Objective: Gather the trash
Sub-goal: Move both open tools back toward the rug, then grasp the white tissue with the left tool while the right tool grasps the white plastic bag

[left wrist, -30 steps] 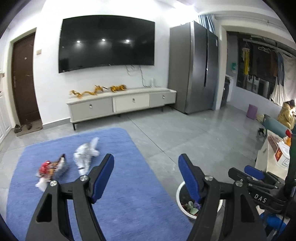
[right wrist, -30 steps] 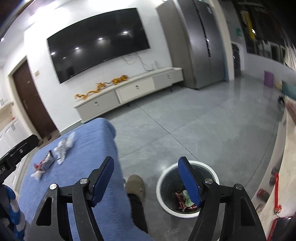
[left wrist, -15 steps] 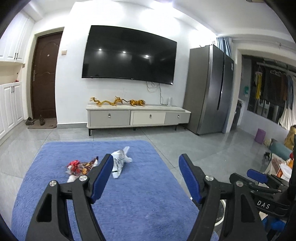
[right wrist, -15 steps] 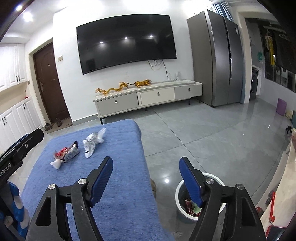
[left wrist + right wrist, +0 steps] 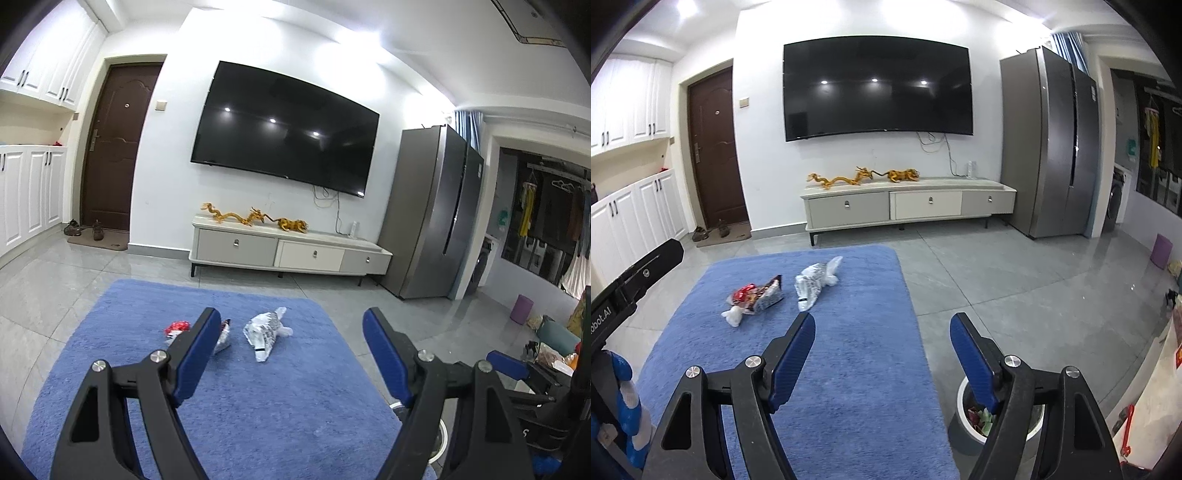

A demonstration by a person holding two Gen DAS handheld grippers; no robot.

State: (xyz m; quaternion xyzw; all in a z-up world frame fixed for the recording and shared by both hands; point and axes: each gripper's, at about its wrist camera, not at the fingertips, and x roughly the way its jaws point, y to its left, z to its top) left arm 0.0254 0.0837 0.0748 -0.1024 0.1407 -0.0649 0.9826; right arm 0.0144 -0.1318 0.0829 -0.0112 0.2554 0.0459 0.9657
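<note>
Left wrist view: I hold the left gripper above the near half of the blue rug. Its jaws are opening, with nothing between them. A crumpled silver wrapper lies near the rug's far edge, about midway between the side edges. Just to its left, a red snack wrapper is partly hidden behind the blue pad of the left finger.

Right wrist view: I hold the right gripper over the rug's right edge, jaws wide apart and empty. The silver wrapper and the red snack wrapper lie side by side, close but apart, in the rug's far half, the red one nearer the left edge. A white-rimmed bin stands on the grey tile floor just beside the rug's near right corner. It holds coloured scraps and is partly covered by the right finger.
</note>
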